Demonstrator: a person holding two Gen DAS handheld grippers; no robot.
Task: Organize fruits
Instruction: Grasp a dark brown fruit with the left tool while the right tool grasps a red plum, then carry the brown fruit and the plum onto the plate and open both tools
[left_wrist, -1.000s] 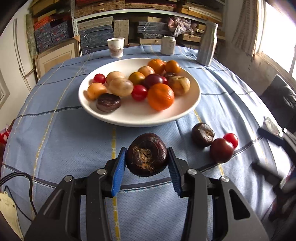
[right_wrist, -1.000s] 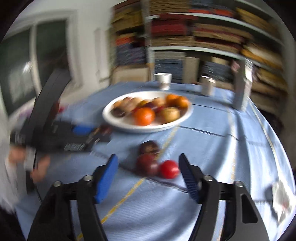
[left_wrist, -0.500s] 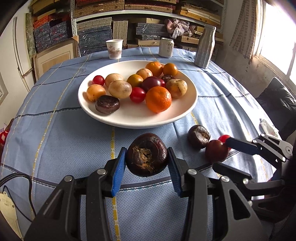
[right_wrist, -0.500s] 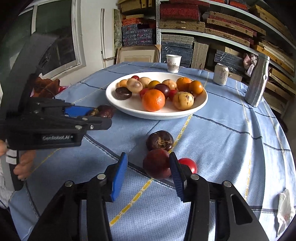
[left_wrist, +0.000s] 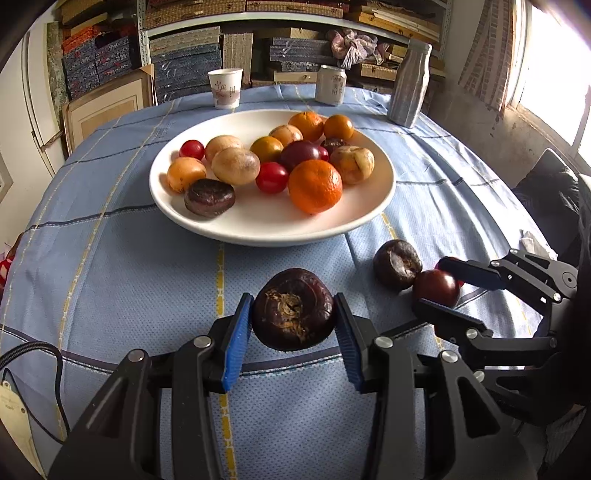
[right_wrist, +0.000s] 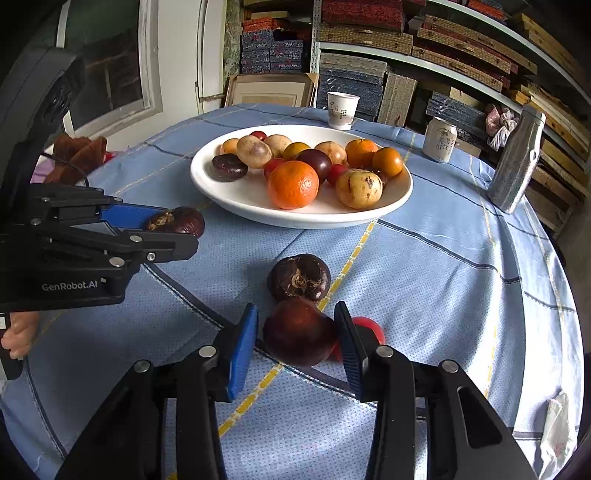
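Observation:
My left gripper (left_wrist: 293, 321) is shut on a dark brown wrinkled fruit (left_wrist: 293, 308), held over the blue tablecloth in front of the white plate (left_wrist: 376, 201) of fruits. It also shows in the right wrist view (right_wrist: 162, 229). My right gripper (right_wrist: 295, 332) has its jaws around a dark red plum (right_wrist: 299, 332) on the cloth; the right pad touches it, a thin gap shows at the left pad. Another dark brown fruit (right_wrist: 299, 277) lies just beyond, and a red cherry tomato (right_wrist: 369, 326) sits behind the right finger.
A paper cup (left_wrist: 225, 88), a can (left_wrist: 330, 85) and a silver bottle (left_wrist: 410, 85) stand behind the plate. Shelves of boxes are beyond the table. A crumpled tissue (right_wrist: 557, 417) lies at the right edge.
My right gripper moved in to the loose fruits and closed its jaws around the dark red plum. My left gripper kept its fruit and stayed nearly still.

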